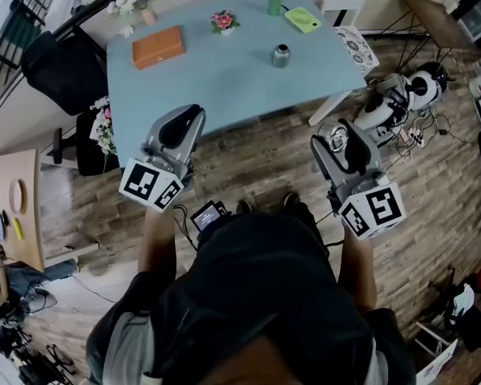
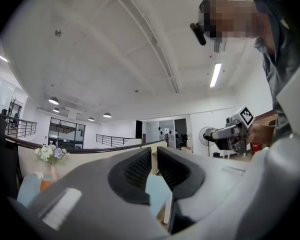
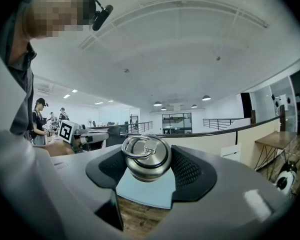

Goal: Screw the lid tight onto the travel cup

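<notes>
Dark-clothed, the person (image 1: 256, 295) stands on a wooden floor (image 1: 256, 163) before the pale blue table (image 1: 224, 87). Held level, the left gripper (image 2: 154, 160) has its jaws drawn almost together with nothing between them. The right gripper (image 3: 148, 169), also level, has its jaws spread wide and clamped on the ringed steel lid (image 1: 334, 138). On the table stands the travel cup (image 1: 280, 54), well apart from both grippers.

left gripper (image 1: 194, 112): grey moulded shell, black ribbed pads (image 2: 137, 169) lining the jaws | right gripper (image 1: 334, 137): same grey shell, black pads | behind each pair of jaws: white cube (image 1: 151, 185), black square markers | person: dark top (image 1: 264, 295), grey short sleeves (image 1: 128, 347)
</notes>
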